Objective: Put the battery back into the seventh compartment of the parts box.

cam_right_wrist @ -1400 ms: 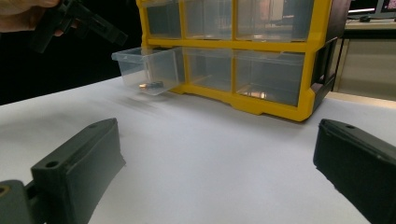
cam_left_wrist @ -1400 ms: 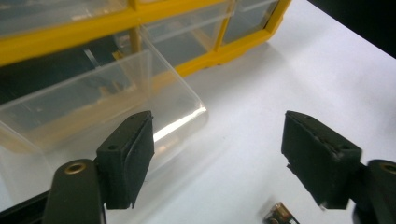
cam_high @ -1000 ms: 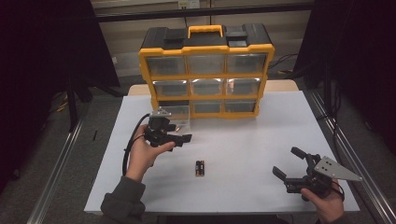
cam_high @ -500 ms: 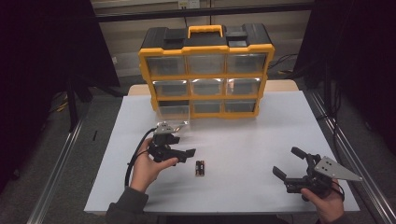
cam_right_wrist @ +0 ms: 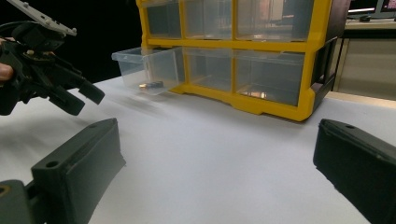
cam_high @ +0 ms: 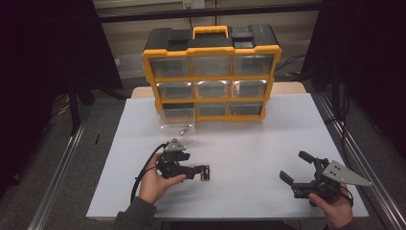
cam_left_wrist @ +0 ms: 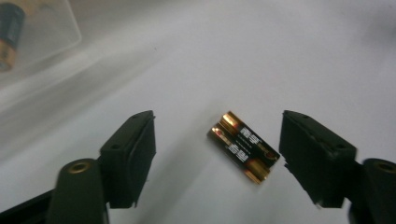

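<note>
Item: pair of batteries [cam_left_wrist: 243, 146], lying side by side and touching, flat on the white worktop [cam_high: 249, 143], toward its near edge and left of centre.

Left tongs [cam_high: 205, 172]: mine, low over the pair. Jaws have just been closing and now stand about half open, one each side of the batteries, neither pad touching them yet. Nothing is held.

Right tongs [cam_high: 293, 167]: mine, near the worktop's near right corner, jaws wide apart, nothing between them.

Storage: yellow drawer cabinet [cam_high: 210, 72] at the far edge; its bottom-left clear drawer [cam_high: 177, 117] is pulled out, with one battery [cam_high: 182, 129] already inside.

Risks, as I judge them:
- The pair lies slantwise between my jaws. Closing as they stand could push on the corners and spin the batteries, or catch one and leave the other behind.
- Round, smooth cells may roll apart or squirt out under pressure, perhaps off the near edge.
- Jaws riding too high would clip only the tops, so the batteries could slip free on lifting.
- Carrying them low could knock the drawer's front wall.
</note>
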`<state>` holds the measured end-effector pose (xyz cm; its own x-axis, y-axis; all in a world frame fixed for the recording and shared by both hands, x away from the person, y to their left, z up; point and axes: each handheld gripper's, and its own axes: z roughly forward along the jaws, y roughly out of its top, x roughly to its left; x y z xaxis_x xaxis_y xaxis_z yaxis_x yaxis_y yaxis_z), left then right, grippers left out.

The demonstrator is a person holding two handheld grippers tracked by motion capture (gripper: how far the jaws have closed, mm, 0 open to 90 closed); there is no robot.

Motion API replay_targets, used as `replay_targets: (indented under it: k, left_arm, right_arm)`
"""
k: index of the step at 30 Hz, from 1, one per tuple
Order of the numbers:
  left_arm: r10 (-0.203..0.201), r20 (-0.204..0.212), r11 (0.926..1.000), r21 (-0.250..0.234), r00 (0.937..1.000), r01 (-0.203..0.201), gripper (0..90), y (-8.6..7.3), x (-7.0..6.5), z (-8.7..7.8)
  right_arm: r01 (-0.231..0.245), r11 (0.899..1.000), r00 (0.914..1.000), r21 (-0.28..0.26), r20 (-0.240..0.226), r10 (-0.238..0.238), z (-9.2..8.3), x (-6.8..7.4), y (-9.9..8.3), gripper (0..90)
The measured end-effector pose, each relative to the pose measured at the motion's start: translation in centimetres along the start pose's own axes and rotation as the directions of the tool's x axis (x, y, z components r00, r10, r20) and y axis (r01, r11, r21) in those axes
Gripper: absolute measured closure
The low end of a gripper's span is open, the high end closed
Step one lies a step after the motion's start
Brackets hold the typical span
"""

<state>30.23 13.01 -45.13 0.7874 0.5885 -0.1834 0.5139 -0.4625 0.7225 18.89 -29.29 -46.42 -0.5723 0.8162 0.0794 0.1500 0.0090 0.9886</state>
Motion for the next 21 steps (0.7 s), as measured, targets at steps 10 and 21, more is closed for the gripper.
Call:
replay_targets:
  k: [10, 21]
  left_arm:
    - [0.022, -0.009, 0.9986, 0.049, 0.9997, -0.021, 43.5, -0.6, -0.8, 1.5]
    - [-0.011, -0.016, 0.9983, 0.056, 0.9998, 0.012, 51.2, -0.7, -1.1, 1.8]
  right_arm:
    - [0.009, 1.000, 1.0000, 0.000, -0.002, -0.009, 0.1, 0.1, 0.0, 0.8]
    - [0.010, 1.000, 0.9999, -0.005, -0.007, -0.010, 0.0, 0.1, 0.1, 0.9]
